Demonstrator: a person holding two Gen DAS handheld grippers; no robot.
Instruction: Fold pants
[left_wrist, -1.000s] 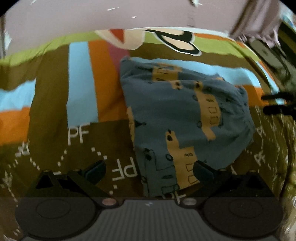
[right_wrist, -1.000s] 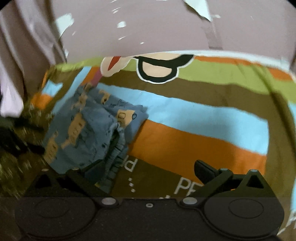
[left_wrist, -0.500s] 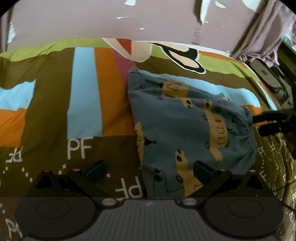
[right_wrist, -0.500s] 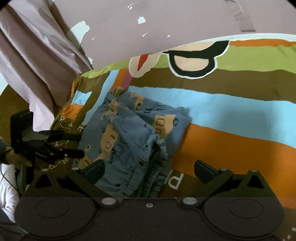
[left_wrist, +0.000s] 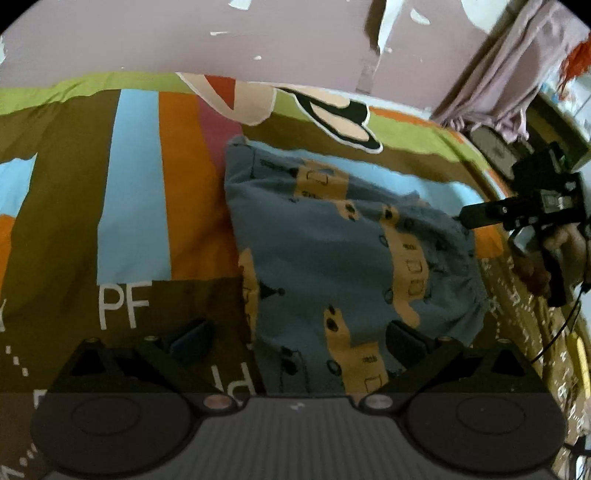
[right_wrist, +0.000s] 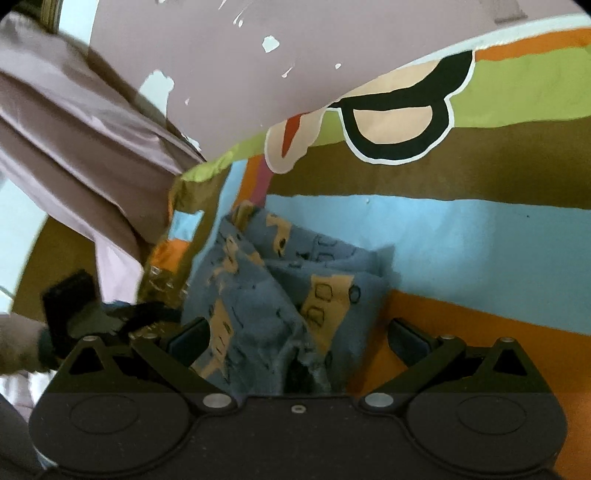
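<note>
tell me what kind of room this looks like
Probably a bedroom: the pants lie on a striped cartoon bedspread against a mauve wall with peeling paint, and a curtain hangs beside it.

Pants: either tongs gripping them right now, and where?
Nothing held. The left tongs and right tongs are both open over the folded blue pants, which lie free on the striped bedspread.
</note>
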